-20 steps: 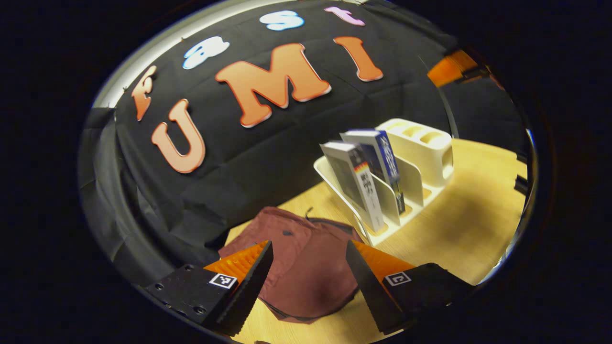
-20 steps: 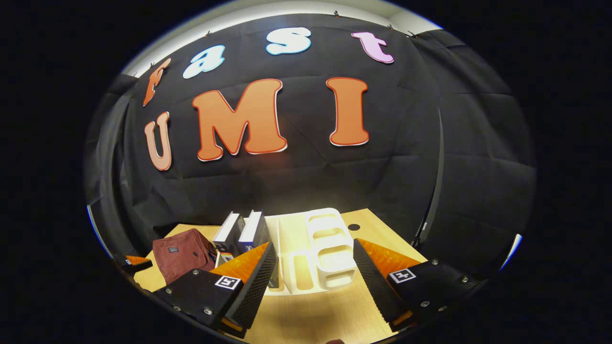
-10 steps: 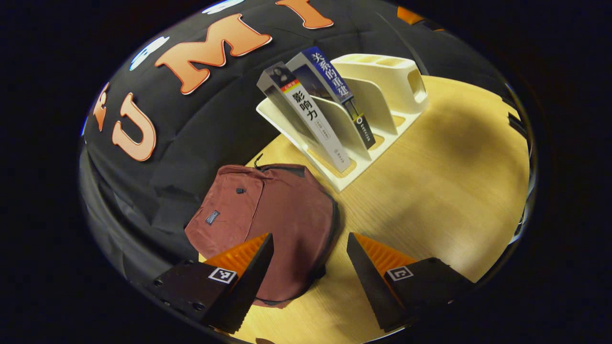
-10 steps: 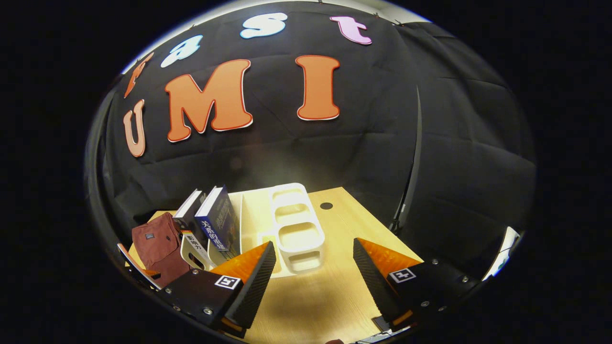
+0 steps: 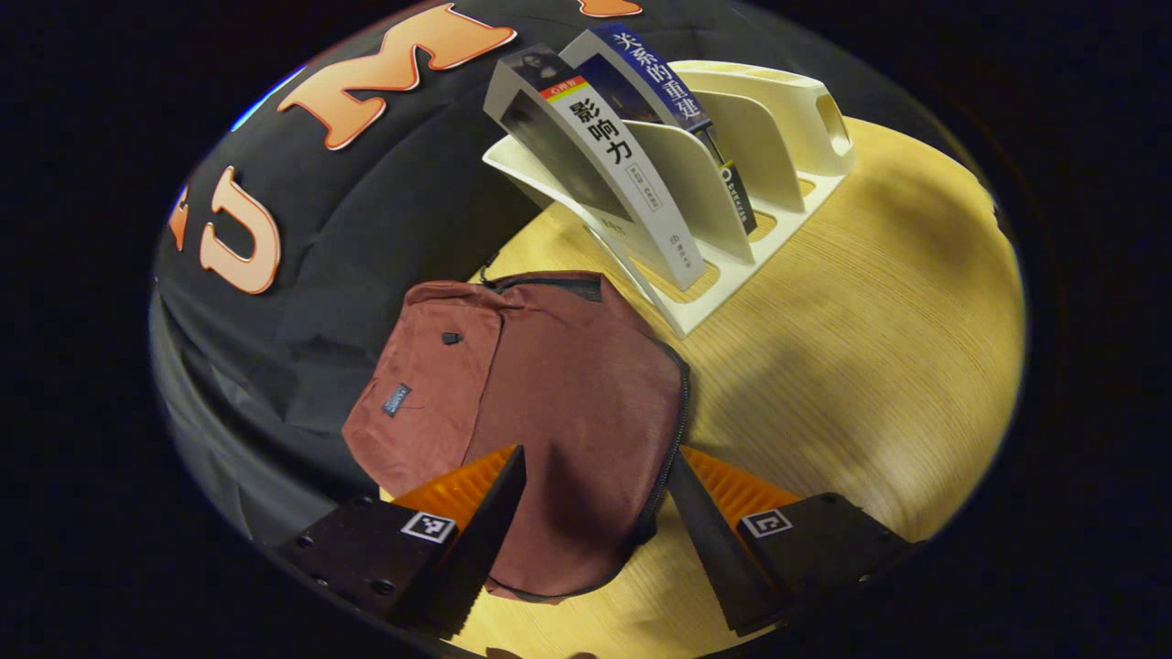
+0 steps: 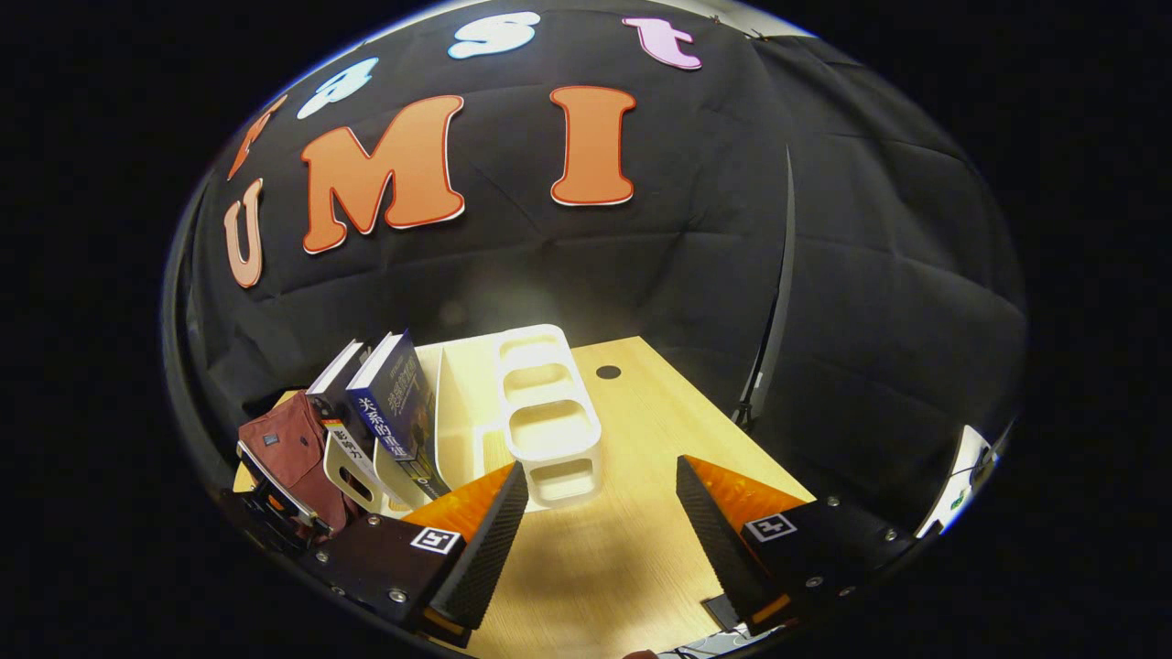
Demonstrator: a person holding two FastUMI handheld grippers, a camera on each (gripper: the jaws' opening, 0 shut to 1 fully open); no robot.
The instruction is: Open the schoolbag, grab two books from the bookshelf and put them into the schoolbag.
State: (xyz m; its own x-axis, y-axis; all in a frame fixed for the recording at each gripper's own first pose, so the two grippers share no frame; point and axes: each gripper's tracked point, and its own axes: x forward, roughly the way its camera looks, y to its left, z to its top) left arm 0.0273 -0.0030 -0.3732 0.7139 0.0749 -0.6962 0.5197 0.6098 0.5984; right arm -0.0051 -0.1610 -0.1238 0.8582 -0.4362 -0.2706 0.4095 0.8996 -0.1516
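Bench [image 5: 851, 348]: pale wood, lower and right parts of the left gripper view. Schoolbag [image 5: 540, 403]: maroon cloth, lying flat at centre of that view, dark zipper running along its right edge, a small label on the front pocket. I judge it soft, light and limp; it should be taken at the zipper pull, which I cannot pick out here. My left gripper [image 5: 595, 522] hangs over the bag's lower edge, jaws spread, pinching nothing.

Bookshelf [image 5: 778, 183]: cream plastic rack, upper right. It holds two leaning books, a grey-and-white book [image 5: 623, 174] and a blue book [image 5: 668, 82]; probably stiff and moderately heavy, best gripped across the spine near the top.

My right gripper [image 6: 595, 531], bottom centre of the right gripper view, jaws spread, empty above the bench.
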